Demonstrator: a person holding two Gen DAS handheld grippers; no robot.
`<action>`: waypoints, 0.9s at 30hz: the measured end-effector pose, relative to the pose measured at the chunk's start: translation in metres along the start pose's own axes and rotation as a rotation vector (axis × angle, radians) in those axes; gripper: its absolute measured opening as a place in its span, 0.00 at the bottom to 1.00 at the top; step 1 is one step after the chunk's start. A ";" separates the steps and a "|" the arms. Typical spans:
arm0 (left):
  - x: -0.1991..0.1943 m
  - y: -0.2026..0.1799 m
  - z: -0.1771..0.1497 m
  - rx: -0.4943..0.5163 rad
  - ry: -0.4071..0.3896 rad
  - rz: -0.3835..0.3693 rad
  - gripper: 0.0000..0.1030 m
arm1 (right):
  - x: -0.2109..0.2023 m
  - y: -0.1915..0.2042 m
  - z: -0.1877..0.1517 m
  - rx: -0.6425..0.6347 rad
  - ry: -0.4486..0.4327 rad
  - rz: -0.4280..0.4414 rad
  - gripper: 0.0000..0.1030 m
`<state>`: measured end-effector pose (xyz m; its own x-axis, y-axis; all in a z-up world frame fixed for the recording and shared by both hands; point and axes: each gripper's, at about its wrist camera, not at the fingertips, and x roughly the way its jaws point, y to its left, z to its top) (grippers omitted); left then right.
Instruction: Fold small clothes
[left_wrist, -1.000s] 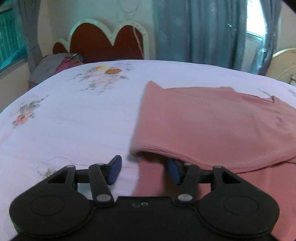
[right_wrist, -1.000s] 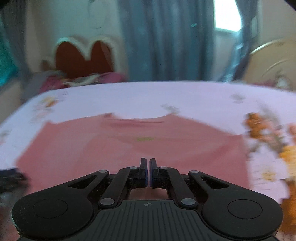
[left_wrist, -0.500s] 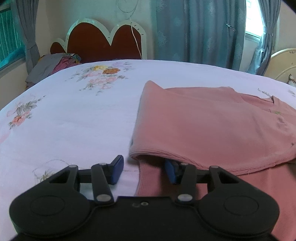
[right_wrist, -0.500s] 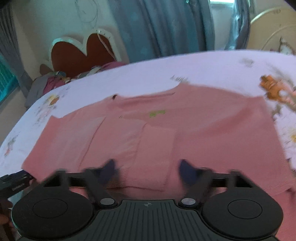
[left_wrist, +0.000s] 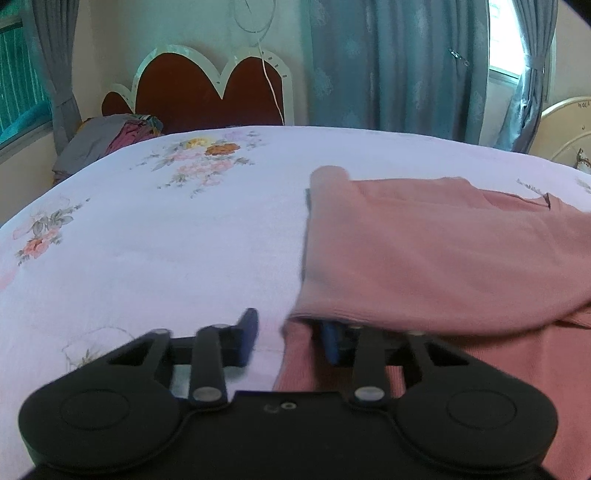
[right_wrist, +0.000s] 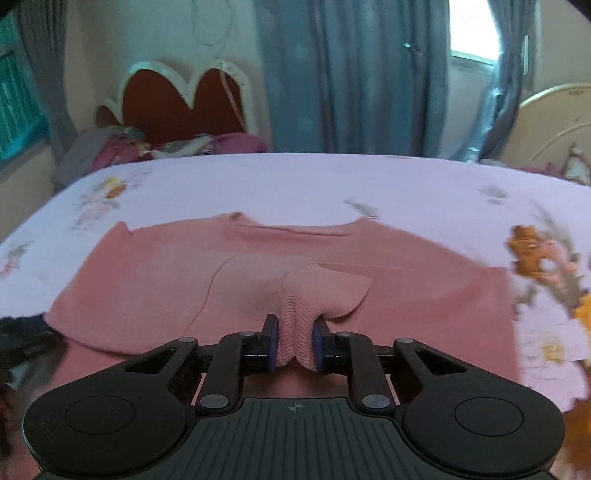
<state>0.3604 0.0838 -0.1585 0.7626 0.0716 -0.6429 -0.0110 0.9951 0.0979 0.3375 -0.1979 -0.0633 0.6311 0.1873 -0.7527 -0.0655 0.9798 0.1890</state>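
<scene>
A pink knit top (right_wrist: 258, 273) lies spread on the bed, its left side folded over the body. In the left wrist view the top (left_wrist: 424, 254) fills the right half. My left gripper (left_wrist: 291, 339) is open at the top's near left corner, with its right finger under the folded hem and its left finger on the sheet. My right gripper (right_wrist: 293, 345) is shut on a bunched ribbed cuff of the pink sleeve (right_wrist: 321, 291), held just above the top's near edge.
The bed has a white floral sheet (left_wrist: 155, 240). A red heart-shaped headboard (left_wrist: 207, 92) stands behind, with a pile of clothes (left_wrist: 110, 138) at its left. Blue curtains (right_wrist: 351, 81) hang at the back. A cream bed frame (right_wrist: 554, 122) is at the right.
My right gripper opened wide, then closed on the sleeve cuff and now holds it. My left gripper stayed open at the hem and shifted slightly, narrowing a little.
</scene>
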 end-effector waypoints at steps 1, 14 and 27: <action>0.000 0.000 0.000 0.000 -0.002 -0.005 0.20 | 0.003 -0.007 -0.004 0.019 0.020 -0.003 0.18; -0.030 0.015 0.004 -0.026 0.019 -0.087 0.16 | -0.006 -0.047 -0.017 0.062 -0.025 -0.142 0.66; 0.008 -0.024 0.064 0.007 -0.049 -0.159 0.17 | 0.054 -0.055 0.007 0.195 0.039 -0.015 0.12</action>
<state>0.4085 0.0562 -0.1173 0.7848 -0.0900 -0.6131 0.1165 0.9932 0.0034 0.3802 -0.2419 -0.1101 0.6004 0.1796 -0.7793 0.0970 0.9509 0.2938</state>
